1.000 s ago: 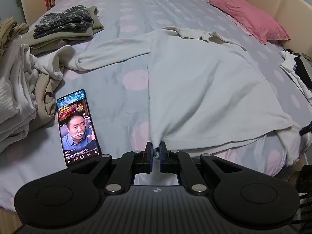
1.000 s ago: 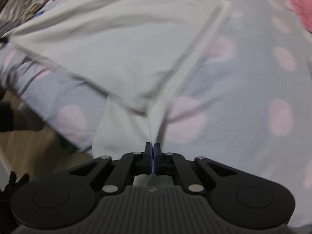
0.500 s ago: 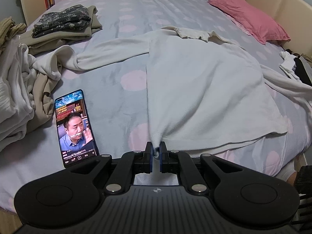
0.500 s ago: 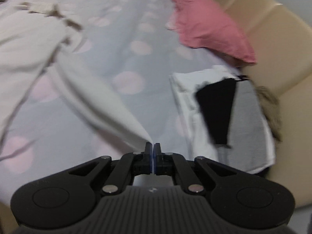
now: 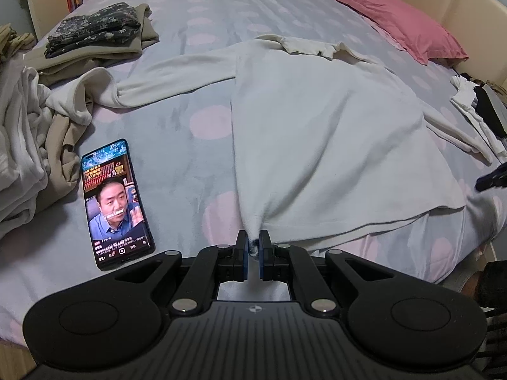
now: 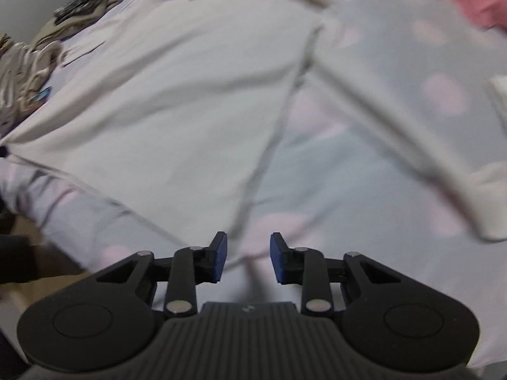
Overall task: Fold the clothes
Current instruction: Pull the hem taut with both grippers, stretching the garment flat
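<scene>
- The cream sweater (image 5: 320,133) is spread on the dotted bed (image 5: 196,164), its long axis running from the pinched hem away to the collar.
- Its hem corner is clamped by the left gripper (image 5: 252,247).
- The right gripper (image 6: 247,259) is held parted, with nothing between its jaws.
- A lit phone (image 5: 115,204) lies just left; clothes piles (image 5: 19,145) lie beyond.

Phone (image 5: 117,202) and clothes pile (image 5: 25,145) crowd the left; right seemingly open.

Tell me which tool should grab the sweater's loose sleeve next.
Right. The right tool is open and empty, with the loose sleeve lying just ahead; the left tool is shut on the sweater hem.
</scene>
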